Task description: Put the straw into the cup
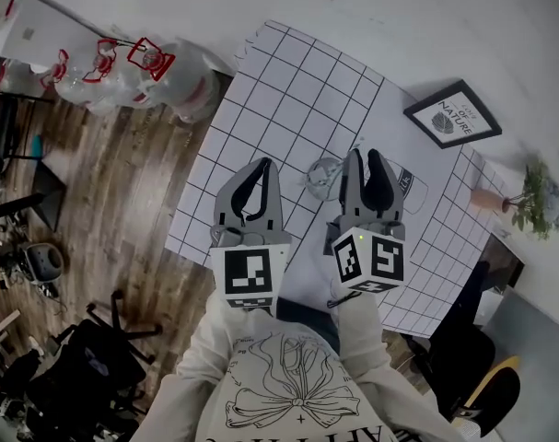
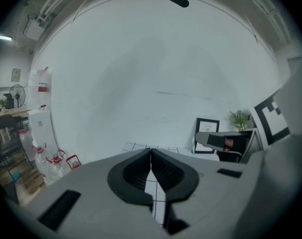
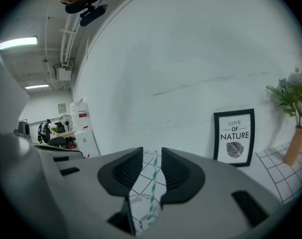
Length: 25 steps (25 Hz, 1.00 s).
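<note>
A clear cup (image 1: 323, 175) stands on the white gridded table (image 1: 288, 90), just left of my right gripper (image 1: 366, 159). In the right gripper view a green-and-white striped straw (image 3: 154, 183) stands upright in the cup (image 3: 140, 209), rising through the gap between the jaws. The right gripper (image 3: 151, 153) is open and its pads are clear of the straw on both sides. My left gripper (image 1: 259, 166) hovers over the table to the left of the cup, shut with nothing in it; its own view shows the jaws (image 2: 151, 151) pressed together.
A framed print (image 1: 452, 115) leans against the wall at the back right, with a potted plant (image 1: 535, 199) beyond it. Clear bottles with red labels (image 1: 122, 72) lie on the floor left of the table. Black chairs (image 1: 86, 366) stand at the lower left.
</note>
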Available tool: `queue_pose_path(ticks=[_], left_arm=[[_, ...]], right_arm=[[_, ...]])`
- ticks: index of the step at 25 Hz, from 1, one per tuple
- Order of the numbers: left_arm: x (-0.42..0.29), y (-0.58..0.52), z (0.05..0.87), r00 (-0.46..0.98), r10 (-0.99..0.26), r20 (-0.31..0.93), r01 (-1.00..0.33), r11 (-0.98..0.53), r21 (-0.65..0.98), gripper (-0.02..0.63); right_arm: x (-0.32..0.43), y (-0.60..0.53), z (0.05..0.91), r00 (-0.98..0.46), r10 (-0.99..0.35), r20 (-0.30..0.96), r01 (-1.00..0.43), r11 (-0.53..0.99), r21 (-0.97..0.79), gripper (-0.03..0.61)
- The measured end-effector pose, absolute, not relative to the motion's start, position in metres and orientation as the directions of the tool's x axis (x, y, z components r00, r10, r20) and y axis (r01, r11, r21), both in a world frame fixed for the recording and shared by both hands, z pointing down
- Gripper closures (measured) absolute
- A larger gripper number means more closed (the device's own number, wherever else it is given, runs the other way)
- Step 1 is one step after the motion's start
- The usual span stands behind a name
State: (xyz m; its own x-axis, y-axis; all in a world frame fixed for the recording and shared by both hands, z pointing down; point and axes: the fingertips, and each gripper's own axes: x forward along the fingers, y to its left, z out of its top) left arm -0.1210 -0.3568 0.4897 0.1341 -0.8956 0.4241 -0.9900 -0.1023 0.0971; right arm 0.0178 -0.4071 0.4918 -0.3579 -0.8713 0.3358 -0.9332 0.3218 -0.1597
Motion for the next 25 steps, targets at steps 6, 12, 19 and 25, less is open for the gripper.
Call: queue_pose_path(ticks=[6,12,19,25], left_arm=[[-0.114,-0.356,0.447,0.161,-0.922,0.352,-0.987,-0.139,0.086,0.609],[-0.105,-0.352,0.399,0.192,-0.946,0.261,-0.981,-0.180,0.067,0.609],[-0.098,-0.346,0.353,0.219,-0.961,0.166,-0.976,-0.215,0.041,0.609],[-0.098,-0.334,0.330,0.222,-0.967,0.125,-0.975,-0.220,0.028,0.609]], right_arm=[[0.025,-0.388,0.448,-0.328,-0.904,0.276,-0.944,0.303,-0.130,0.538],[0.033,-0.369,0.404,-0.310,-0.927,0.210,-0.950,0.297,-0.093,0.555],[0.038,-0.356,0.362,-0.284,-0.950,0.128,-0.958,0.276,-0.071,0.563],[0.036,-0.341,0.336,-0.288,-0.954,0.084,-0.957,0.284,-0.056,0.566]])
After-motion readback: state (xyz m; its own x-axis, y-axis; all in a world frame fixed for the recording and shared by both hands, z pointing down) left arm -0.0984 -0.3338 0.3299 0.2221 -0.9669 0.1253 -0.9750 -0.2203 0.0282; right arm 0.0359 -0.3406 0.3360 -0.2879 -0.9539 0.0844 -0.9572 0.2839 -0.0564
